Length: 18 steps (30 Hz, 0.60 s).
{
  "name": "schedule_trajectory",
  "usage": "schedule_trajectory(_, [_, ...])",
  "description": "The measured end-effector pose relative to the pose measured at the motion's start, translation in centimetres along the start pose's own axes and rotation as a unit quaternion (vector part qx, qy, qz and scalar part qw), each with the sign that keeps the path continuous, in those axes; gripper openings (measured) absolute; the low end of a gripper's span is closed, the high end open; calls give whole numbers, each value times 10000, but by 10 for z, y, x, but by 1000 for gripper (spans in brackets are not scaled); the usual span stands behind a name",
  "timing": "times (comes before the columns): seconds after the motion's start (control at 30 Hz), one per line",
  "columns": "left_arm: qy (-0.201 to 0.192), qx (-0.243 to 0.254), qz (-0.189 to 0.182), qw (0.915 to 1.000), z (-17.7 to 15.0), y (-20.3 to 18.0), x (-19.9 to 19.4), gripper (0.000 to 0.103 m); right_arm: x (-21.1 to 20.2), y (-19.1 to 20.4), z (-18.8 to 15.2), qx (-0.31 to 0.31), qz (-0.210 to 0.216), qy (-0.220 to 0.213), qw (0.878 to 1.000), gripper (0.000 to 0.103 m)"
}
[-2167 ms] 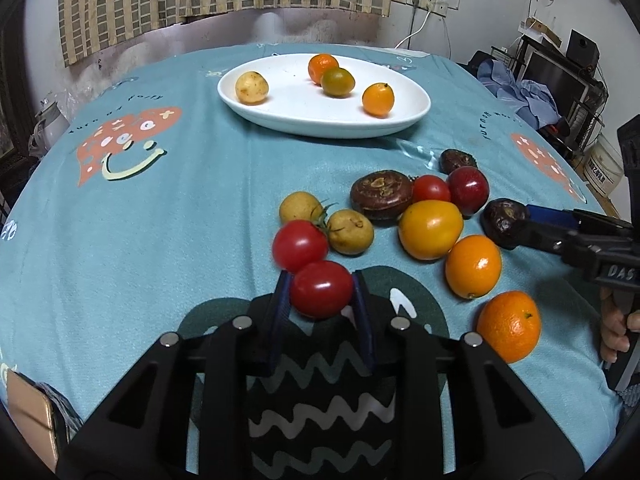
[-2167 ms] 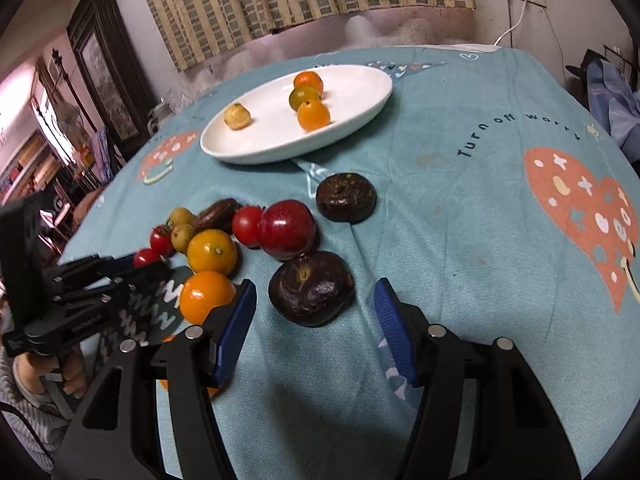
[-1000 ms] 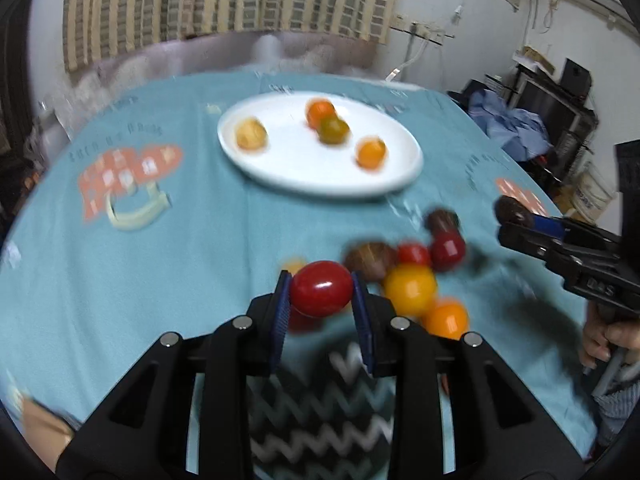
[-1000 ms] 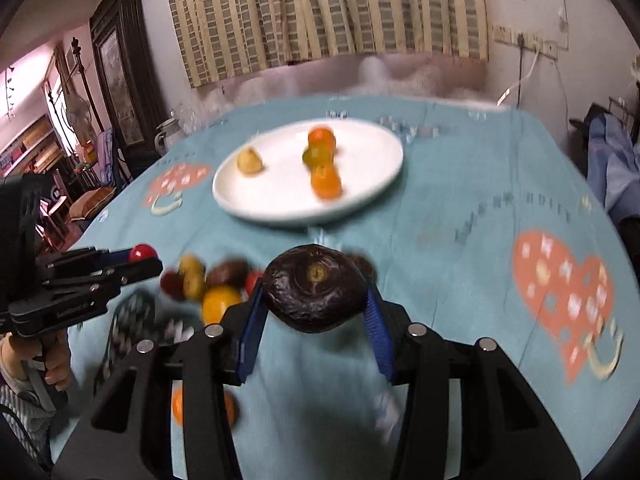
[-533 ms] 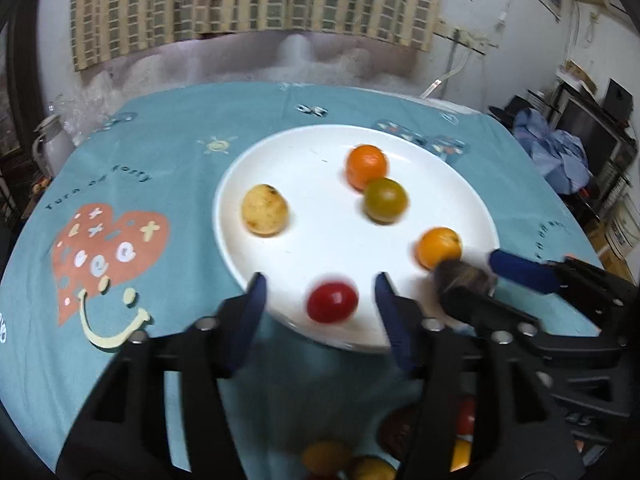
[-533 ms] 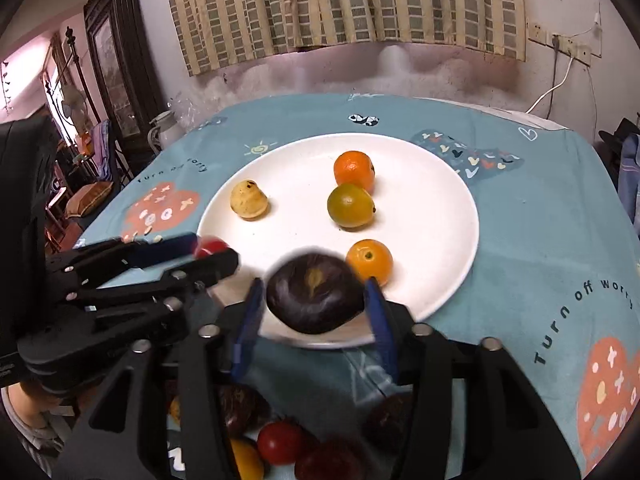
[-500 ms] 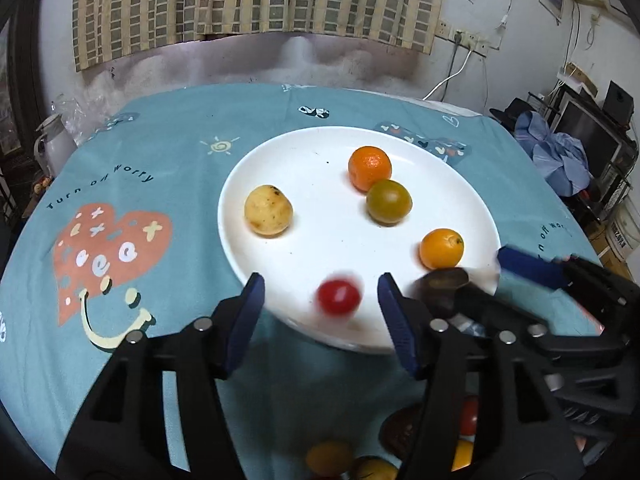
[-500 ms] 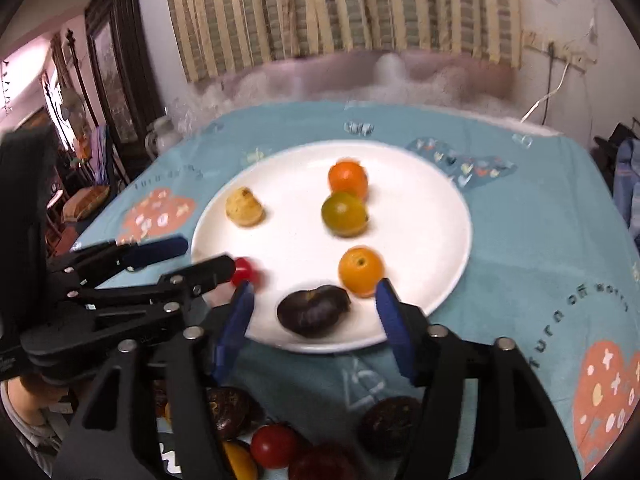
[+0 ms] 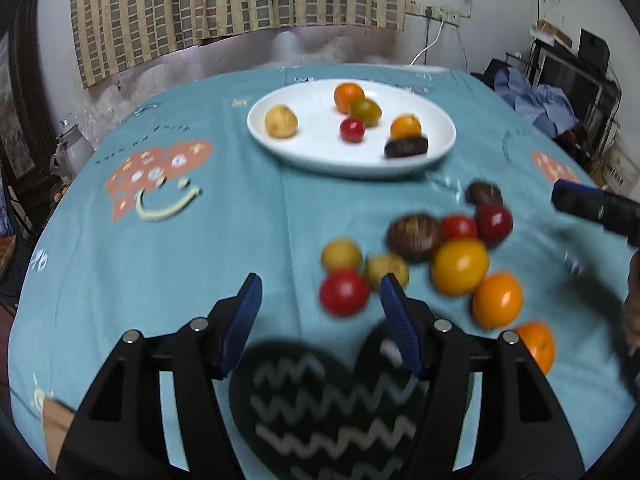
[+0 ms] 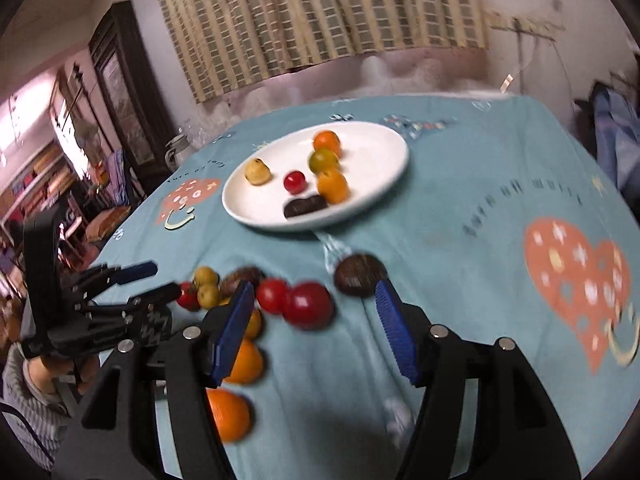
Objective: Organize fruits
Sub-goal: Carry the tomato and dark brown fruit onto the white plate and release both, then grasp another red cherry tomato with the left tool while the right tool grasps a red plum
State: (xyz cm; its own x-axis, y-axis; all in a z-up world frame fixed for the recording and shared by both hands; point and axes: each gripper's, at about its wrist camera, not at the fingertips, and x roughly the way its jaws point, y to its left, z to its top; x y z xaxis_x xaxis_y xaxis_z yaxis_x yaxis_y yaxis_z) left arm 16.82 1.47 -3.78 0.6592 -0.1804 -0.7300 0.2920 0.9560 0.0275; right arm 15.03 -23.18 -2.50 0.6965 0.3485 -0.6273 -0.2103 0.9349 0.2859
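Both our left gripper (image 9: 320, 322) and right gripper (image 10: 312, 328) hang empty, fingers spread, above loose fruit (image 9: 460, 266) on the counter (image 9: 160, 260); six pieces sit on the plate (image 9: 320, 152). Packed fruit could roll if nudged.

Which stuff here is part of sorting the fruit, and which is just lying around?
Part of the job:
- white plate, six fruits on it
- loose fruit pile on the tablecloth
- left tool and right tool, both open and empty

Just lying about:
- kettle
- blue clothes
- curtain
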Motion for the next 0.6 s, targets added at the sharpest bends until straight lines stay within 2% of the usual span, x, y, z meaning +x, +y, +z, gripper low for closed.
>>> schedule_trajectory(0.2, [10, 23, -25, 10000, -4, 2, 9, 62, 6, -3, -4, 40, -1, 93, 9999, 63])
schedule_trajectory(0.3, [195, 66, -130, 9997, -3, 1, 20, 59, 8, 0, -4, -33, -26, 116, 9999, 63])
schedule_trajectory(0.4, [221, 89, -235, 9994, -2, -2, 23, 56, 10, 2, -6, -80, -56, 149, 9998, 63])
schedule_trajectory(0.57, [346, 32, -422, 9985, 2, -2, 33, 37, 13, 0, -7, -84, -104, 182, 9997, 63])
schedule_trajectory(0.6, [349, 15, -456, 9984, 2, -2, 33, 37, 14, 0, -8, -75, -113, 184, 9997, 63])
